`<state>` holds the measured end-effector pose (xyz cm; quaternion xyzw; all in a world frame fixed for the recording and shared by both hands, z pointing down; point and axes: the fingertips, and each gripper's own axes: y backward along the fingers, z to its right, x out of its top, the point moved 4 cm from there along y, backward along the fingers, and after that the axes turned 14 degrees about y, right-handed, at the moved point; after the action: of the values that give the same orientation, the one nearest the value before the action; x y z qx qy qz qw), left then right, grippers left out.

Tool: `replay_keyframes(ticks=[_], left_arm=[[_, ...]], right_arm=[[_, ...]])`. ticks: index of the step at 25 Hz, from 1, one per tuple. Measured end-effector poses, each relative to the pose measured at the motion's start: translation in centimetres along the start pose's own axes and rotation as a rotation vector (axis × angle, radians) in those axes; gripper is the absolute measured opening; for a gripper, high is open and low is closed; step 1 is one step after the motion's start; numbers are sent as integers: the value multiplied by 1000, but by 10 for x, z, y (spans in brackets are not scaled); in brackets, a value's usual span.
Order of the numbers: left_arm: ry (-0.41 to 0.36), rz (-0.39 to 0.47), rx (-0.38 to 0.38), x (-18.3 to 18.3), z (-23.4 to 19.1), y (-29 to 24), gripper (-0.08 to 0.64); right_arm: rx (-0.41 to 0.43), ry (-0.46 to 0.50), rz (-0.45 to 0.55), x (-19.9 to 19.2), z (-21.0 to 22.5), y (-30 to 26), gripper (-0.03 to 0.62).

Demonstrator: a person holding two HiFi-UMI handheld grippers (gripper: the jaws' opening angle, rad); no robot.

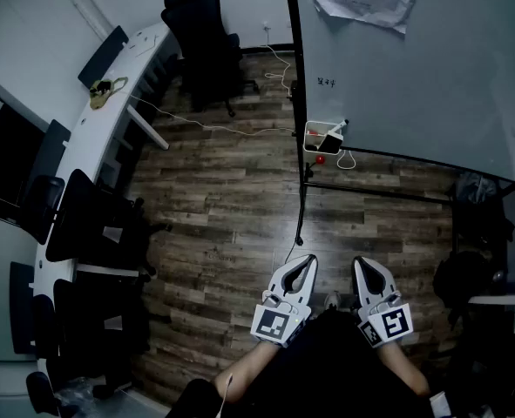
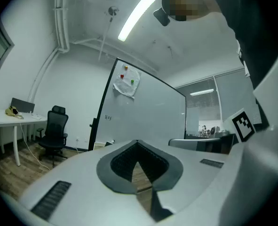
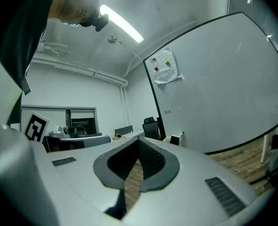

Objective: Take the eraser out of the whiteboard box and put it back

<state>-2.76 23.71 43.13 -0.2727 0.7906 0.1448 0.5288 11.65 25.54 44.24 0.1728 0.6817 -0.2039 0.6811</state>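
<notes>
The whiteboard (image 1: 414, 68) stands ahead at the upper right. A small white box (image 1: 322, 136) hangs at its lower left corner, with a dark eraser (image 1: 320, 134) showing inside and a white marker (image 1: 340, 126) sticking out. Low in the head view, my left gripper (image 1: 308, 260) and right gripper (image 1: 362, 263) are side by side near my body, well short of the box. Both point level, shut and empty. In the right gripper view the box (image 3: 175, 139) sits just beyond the closed tips (image 3: 139, 141). In the left gripper view the tips (image 2: 138, 142) meet with nothing between them.
A black office chair (image 1: 206, 42) stands at the far end of the wooden floor. A long white desk (image 1: 109, 120) with dark screens runs along the left. Cables (image 1: 222, 127) cross the floor. A small red thing (image 1: 321, 158) is below the box. Dark bags (image 1: 479, 225) sit at the right.
</notes>
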Motion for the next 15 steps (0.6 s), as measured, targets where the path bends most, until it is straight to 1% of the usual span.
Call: replay_keyframes(ticks=[3, 9, 15], left_arm=[[-3, 4, -22, 2, 0, 1, 6], [7, 13, -28, 3, -6, 6, 6], [-13, 8, -35, 6, -13, 8, 6]], right_arm=[[0, -1, 5, 0, -2, -4, 14], [0, 2, 2, 0, -8, -10, 14], [-7, -38, 10, -1, -11, -17, 14]])
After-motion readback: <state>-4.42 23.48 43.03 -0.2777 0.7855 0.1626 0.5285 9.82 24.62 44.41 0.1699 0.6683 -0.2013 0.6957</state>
